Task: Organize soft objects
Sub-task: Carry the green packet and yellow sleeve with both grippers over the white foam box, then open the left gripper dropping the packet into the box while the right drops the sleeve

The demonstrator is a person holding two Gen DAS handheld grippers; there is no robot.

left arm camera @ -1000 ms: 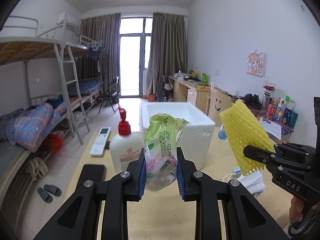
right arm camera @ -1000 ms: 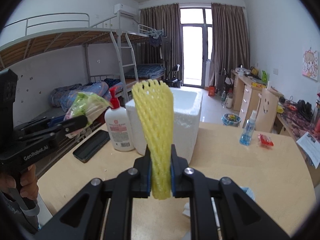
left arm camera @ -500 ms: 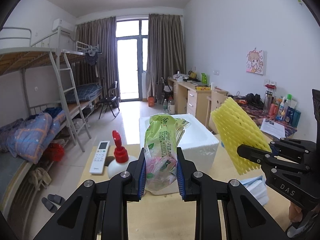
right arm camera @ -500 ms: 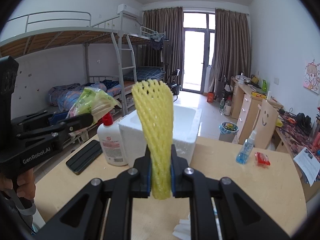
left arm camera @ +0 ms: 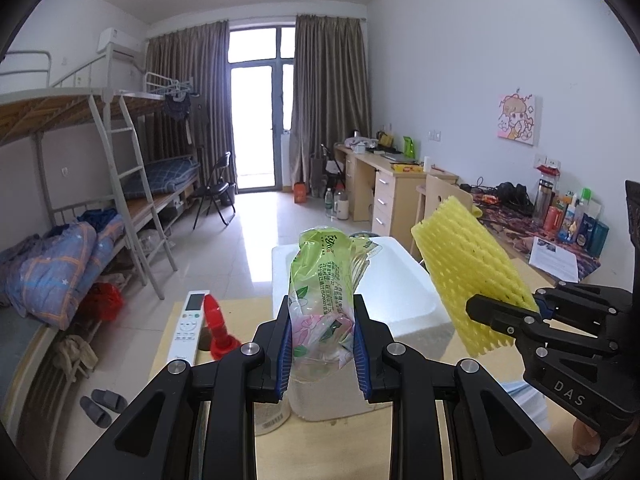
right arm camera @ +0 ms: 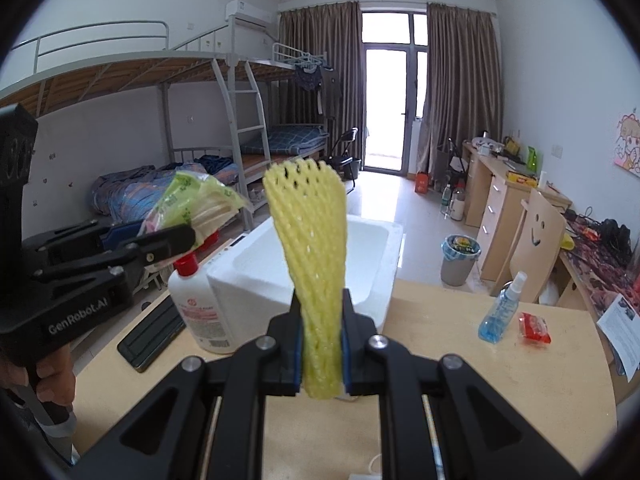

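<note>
The left gripper [left arm camera: 321,344] clenched a green plastic packet [left arm camera: 325,292] and the right gripper [right arm camera: 321,348] pinched a yellow foam net [right arm camera: 311,240], both just short of the white foam box [right arm camera: 370,256] ahead, so each should clear its rim before letting go.

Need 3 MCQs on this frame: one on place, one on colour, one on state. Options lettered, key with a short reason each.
1. Where does the white foam box stand?
A. on the floor
B. on the wooden table
C. on the bunk bed

2. What colour is the foam net sleeve in the right gripper?
A. yellow
B. red
C. blue

3. What is the state of the left gripper?
A. open, nothing between the jaws
B. lying on the table
C. shut on the green plastic packet

Key: 1 B, the box rests on the tabletop beside the lotion bottle. 2 A, the netting is plainly yellow. 3 C, both pads press the packet's sides.
</note>
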